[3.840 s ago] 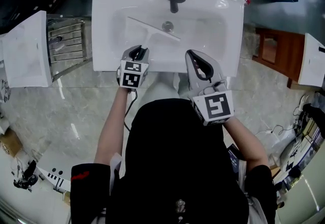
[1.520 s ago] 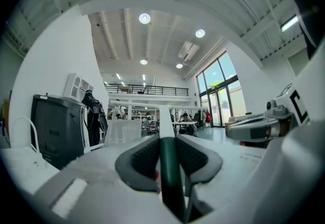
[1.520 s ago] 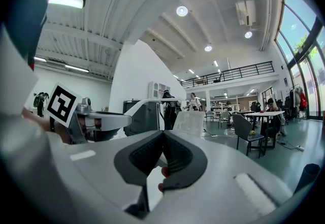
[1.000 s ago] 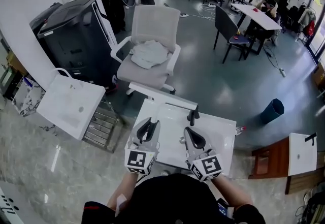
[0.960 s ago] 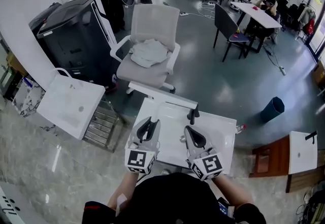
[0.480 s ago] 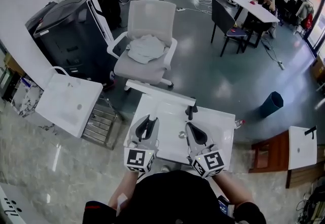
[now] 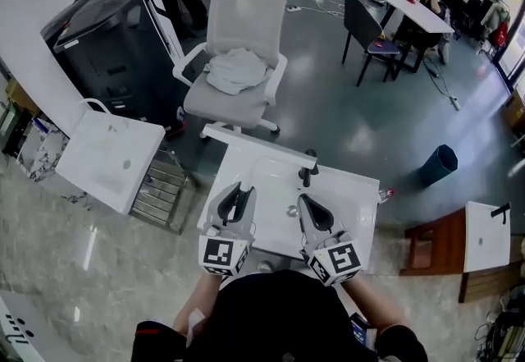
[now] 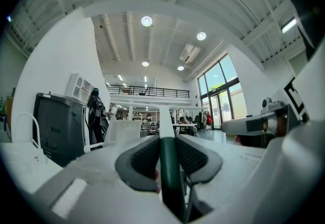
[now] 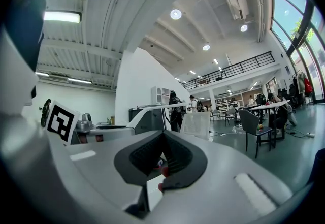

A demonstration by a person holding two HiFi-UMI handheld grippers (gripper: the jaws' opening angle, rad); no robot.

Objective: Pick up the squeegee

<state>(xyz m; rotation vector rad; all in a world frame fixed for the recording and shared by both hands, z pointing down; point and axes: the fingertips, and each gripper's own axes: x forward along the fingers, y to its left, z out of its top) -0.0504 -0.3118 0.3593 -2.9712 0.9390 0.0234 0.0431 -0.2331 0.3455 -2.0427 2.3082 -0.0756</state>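
Note:
My left gripper is shut on the dark green handle of the squeegee and holds it level over the white sink. The white stem runs forward to the blade, which lies crosswise above the sink's far edge. In the left gripper view my left gripper has the handle pinched between its dark pads. My right gripper hovers beside it over the basin. In its own view the right gripper is shut, with nothing held.
A black faucet stands at the sink's back and the drain lies between the grippers. A white office chair, a black cabinet, a second white basin and a metal rack surround the sink.
Since the oldest frame the squeegee has left the basin and now rides in my left gripper, and the head view has tilted up into the room. Over the last second both grippers stay still.

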